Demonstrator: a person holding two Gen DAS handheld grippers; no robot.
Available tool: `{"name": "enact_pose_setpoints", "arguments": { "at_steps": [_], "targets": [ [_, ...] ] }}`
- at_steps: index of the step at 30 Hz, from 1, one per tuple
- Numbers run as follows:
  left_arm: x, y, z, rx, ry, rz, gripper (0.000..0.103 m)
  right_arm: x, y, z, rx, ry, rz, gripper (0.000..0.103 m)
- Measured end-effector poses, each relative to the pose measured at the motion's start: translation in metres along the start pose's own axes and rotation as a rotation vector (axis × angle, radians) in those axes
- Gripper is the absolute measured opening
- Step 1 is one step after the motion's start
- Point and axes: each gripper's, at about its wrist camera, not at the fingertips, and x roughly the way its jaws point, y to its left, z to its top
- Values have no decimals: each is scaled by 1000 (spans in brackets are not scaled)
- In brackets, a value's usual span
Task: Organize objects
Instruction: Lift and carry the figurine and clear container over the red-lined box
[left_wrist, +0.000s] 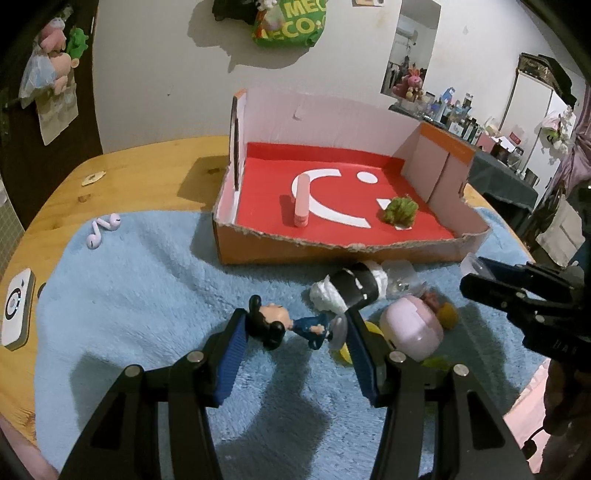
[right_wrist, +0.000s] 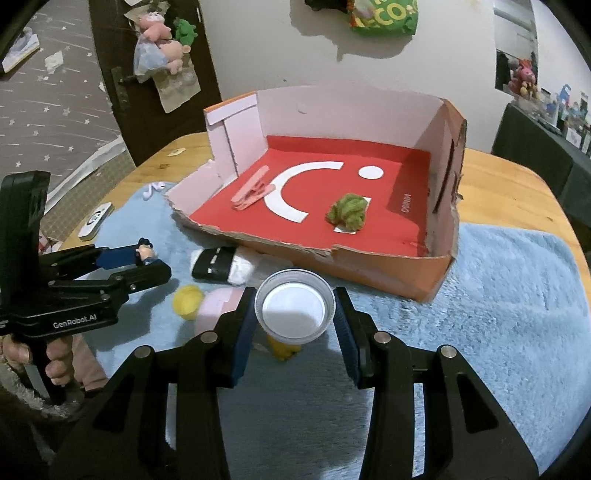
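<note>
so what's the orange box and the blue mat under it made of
Orange box with red floor: looks like thin cardboard with a printed matte surface; its front wall is torn ragged, showing brown fibre. Light blue fluffy mat: seems plush fabric or fleece, with a shaggy, tufted pile and no sheen.

I see my left gripper (left_wrist: 295, 328) clamped on the figurine (left_wrist: 291, 326); my right gripper (right_wrist: 294, 317) grips the clear cup (right_wrist: 294, 308).

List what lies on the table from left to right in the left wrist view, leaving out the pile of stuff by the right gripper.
White square gadget → lilac earbuds → figurine between the left gripper fingers → pink clip → green fuzzy ball.
</note>
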Motion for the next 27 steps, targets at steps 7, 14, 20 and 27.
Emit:
{"name": "enact_pose_setpoints", "arguments": {
  "at_steps": [7, 14, 20, 27],
  "targets": [
    [-10, -5, 8, 13, -35, -15, 55, -7, 6, 4, -9, -18, 21, 39],
    [-13, -9, 15, 22, -48, -21, 55, -10, 9, 8, -15, -28, 39, 39],
    [-13, -13, 26, 37, -66, -20, 55, -13, 11, 14, -24, -42, 44, 39],
    [-9, -15, 39, 45, -75, -29, 55, -13, 10, 23, -28, -53, 45, 39]
  ]
}}
